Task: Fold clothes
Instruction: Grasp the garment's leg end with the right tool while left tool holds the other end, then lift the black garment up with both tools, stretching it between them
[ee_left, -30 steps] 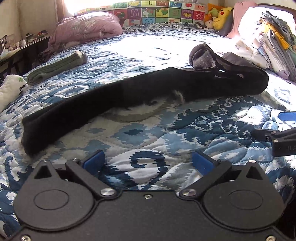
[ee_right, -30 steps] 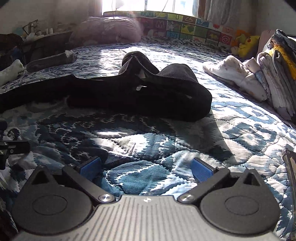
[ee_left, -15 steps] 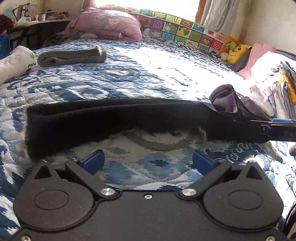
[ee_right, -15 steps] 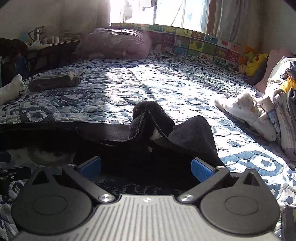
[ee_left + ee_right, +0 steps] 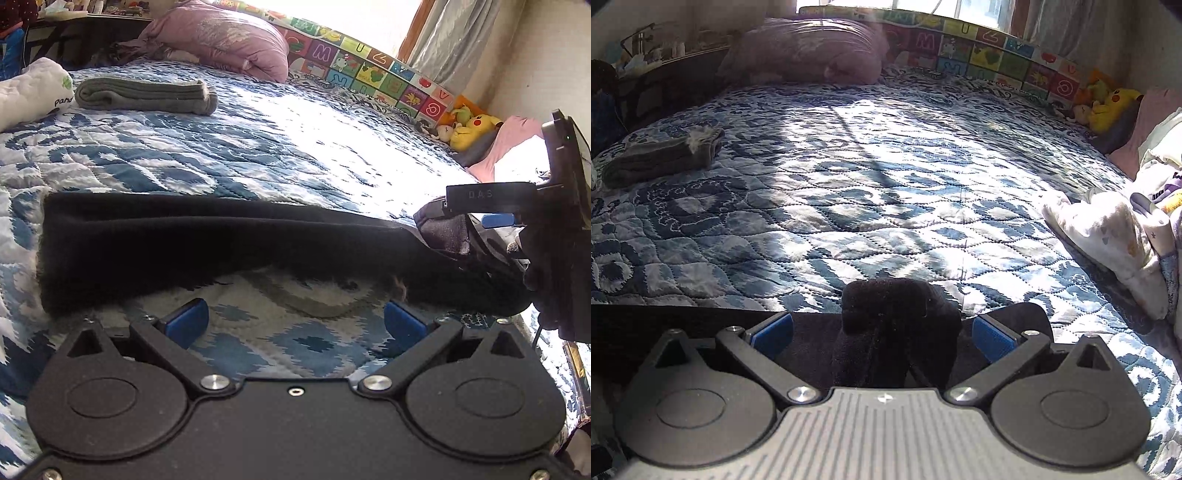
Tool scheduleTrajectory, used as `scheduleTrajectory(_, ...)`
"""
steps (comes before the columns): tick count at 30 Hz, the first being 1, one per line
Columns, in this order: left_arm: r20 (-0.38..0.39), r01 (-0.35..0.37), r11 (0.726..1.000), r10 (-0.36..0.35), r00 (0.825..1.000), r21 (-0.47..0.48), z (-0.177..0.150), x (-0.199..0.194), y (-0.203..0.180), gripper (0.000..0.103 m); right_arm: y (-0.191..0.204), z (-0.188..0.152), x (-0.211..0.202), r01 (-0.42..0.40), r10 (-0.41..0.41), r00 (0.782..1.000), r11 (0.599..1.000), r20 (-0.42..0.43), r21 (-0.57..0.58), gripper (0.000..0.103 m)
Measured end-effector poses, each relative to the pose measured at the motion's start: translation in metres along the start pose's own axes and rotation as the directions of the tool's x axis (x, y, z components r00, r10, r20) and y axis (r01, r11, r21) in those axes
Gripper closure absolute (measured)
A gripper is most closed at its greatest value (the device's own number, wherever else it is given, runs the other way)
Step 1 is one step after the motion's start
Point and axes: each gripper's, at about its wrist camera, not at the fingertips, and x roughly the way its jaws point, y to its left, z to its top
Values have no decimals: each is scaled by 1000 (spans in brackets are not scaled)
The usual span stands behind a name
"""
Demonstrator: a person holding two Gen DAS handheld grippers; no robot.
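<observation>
Left wrist view: left tongs [image 5: 293, 319] spread wide, empty, just short of the black garment [image 5: 207, 247] lying on the bed [image 5: 258, 147]. Right wrist view: right tongs [image 5: 882, 332] wide around its bunched end [image 5: 894, 317]; closing may catch a single layer, skewing the fold.

A long black fleece garment [image 5: 221, 243] lay stretched across the middle of the frame on a blue-and-white patterned quilted bedspread [image 5: 258, 147]. The left gripper [image 5: 295, 325], jaws spread wide with blue pads [image 5: 186, 321], hovered at lower centre just short of the garment's near edge. At the right edge, the right gripper [image 5: 495, 208] sat over the garment's bunched end. A rolled grey-green knit garment [image 5: 144, 96] rested at upper left, near a purple pillow [image 5: 221, 40]. Yellow plush toys [image 5: 472, 127] sat at upper right.
</observation>
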Motion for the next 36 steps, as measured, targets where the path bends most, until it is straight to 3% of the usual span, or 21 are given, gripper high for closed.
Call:
scheduleTrajectory(2,3,11,1000,-11,1000,-9,1,-2,1,0,-2,8,11,6,-6,999,1000,-38,10,21)
scheduleTrajectory(3,5,15,1000,-15,1000,-13,1,-2,1,0,-1,8,15,0,0,999,1000,-53,9,42)
scheduleTrajectory(4,7,19,1000,-19,1000,-18,2,-3,1,0,-1,9,17,-12,12,998,1000,-69,9,55)
scheduleTrajectory(7,11,35,999,-35,999,-35,4,-5,3,0,0,8,12,-47,47,996,999,-74,8,67)
scheduleTrajectory(14,7,70,995,-69,998,-75,7,-6,6,0,10,19,-22,-134,134,991,990,5,41,69)
scheduleTrajectory(19,8,84,991,-83,997,-102,9,-7,9,0,12,41,-54,-268,258,962,955,88,129,69)
scheduleTrajectory(24,4,122,983,-123,992,-136,9,-7,12,0,26,58,-83,-386,365,919,910,147,150,69)
scheduleTrajectory(31,15,167,971,-167,986,-171,11,-9,14,0,52,75,-115,-538,509,840,826,187,169,69)
scheduleTrajectory(36,42,244,950,-240,970,-197,13,-14,16,0,72,90,-140,-615,582,784,775,216,144,69)
